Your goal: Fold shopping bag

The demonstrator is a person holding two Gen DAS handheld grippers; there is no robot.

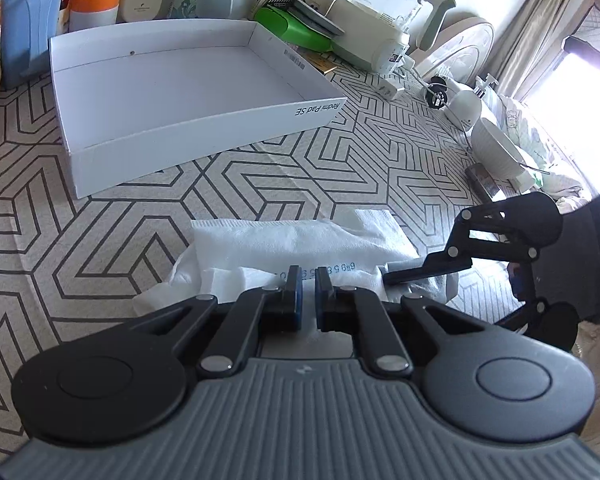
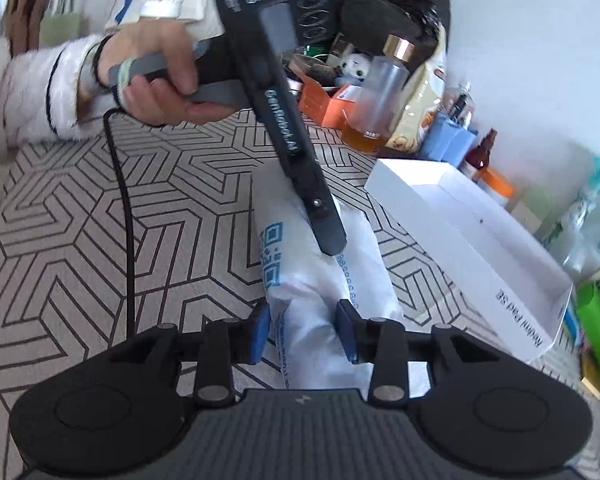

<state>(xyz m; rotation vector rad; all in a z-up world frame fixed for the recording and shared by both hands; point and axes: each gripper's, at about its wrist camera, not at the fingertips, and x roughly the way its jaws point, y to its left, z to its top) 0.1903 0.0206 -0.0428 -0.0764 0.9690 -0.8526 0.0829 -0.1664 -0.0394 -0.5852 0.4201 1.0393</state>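
The white plastic shopping bag (image 1: pixel 300 244) lies folded into a long strip on the patterned tablecloth; blue print and a QR code show on it (image 2: pixel 304 280). My left gripper (image 1: pixel 309 280) hovers over the near side of the bag with its blue-padded fingers almost shut, a narrow gap between them and nothing gripped. It also shows in the right wrist view (image 2: pixel 332 246), tip down on the bag. My right gripper (image 2: pixel 303 320) is open and straddles one end of the bag. Its finger (image 1: pixel 424 272) also shows in the left wrist view at the bag's right end.
A white shallow box lid (image 1: pixel 204 136) marked Redmi Pad SE sits just beyond the bag. Bottles, jars, a blue holder (image 1: pixel 28 28), a green case and a kettle crowd the table's far edge. A white bowl (image 1: pixel 496 148) stands at the right. A black cable (image 2: pixel 126 216) runs over the cloth.
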